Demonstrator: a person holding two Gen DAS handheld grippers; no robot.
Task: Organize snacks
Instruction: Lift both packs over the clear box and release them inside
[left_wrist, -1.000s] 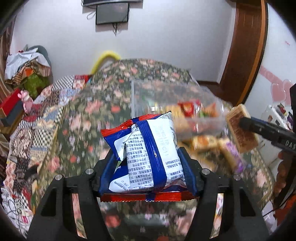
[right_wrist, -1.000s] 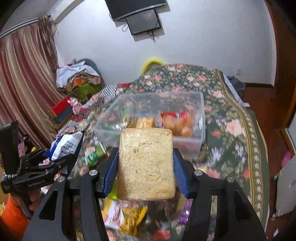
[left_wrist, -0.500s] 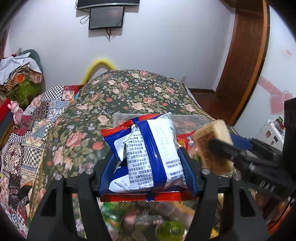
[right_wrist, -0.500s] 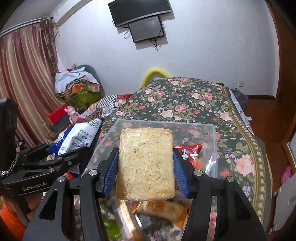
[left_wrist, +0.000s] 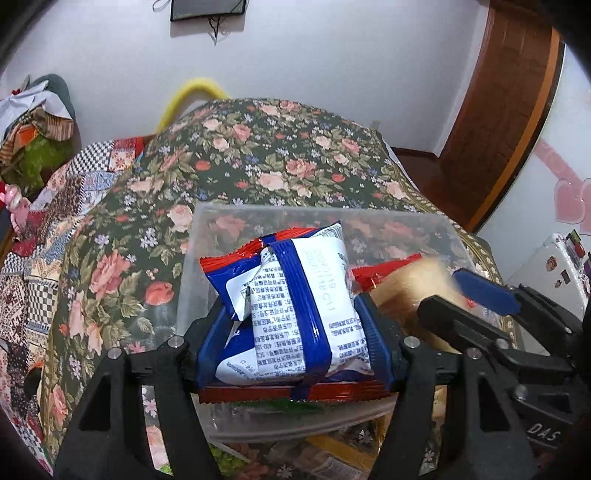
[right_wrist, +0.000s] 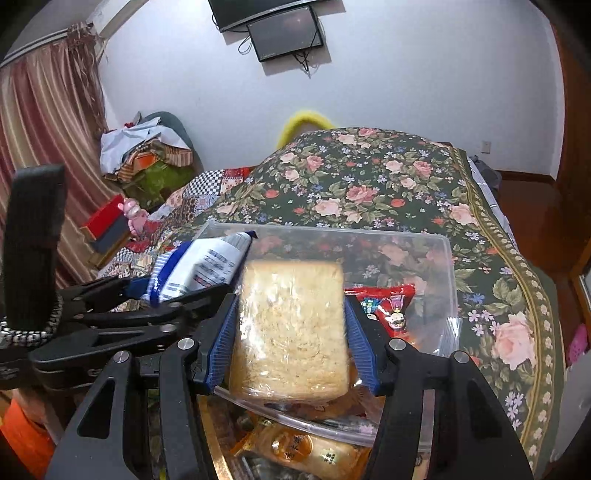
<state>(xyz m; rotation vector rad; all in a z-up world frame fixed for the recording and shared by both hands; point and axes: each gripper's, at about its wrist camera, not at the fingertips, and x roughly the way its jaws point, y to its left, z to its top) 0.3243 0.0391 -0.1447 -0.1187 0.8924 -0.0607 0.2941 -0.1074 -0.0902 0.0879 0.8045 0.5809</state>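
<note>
My left gripper (left_wrist: 291, 332) is shut on a blue, white and red snack packet (left_wrist: 295, 306), held over the near left part of a clear plastic bin (left_wrist: 321, 218) on the floral bedspread. My right gripper (right_wrist: 290, 339) is shut on a clear-wrapped pale yellow cake block (right_wrist: 291, 332) above the same bin (right_wrist: 448, 258). A red snack bag (right_wrist: 388, 306) lies inside the bin. In the left wrist view the right gripper (left_wrist: 476, 310) and its cake block (left_wrist: 410, 288) come in from the right. In the right wrist view the left gripper (right_wrist: 159, 295) and its packet (right_wrist: 201, 267) are close on the left.
Loose snack packets (right_wrist: 299, 448) lie in front of the bin at the near edge. The floral bedspread (left_wrist: 266, 155) stretches beyond the bin. Piled clothes (right_wrist: 144, 158) and a curtain (right_wrist: 40, 129) are at the far left. A wooden door (left_wrist: 509, 96) is at the right.
Both grippers have moved forward with their snacks and now hang over the bin, which looks closer and lower. The two grippers have come nearer each other.
</note>
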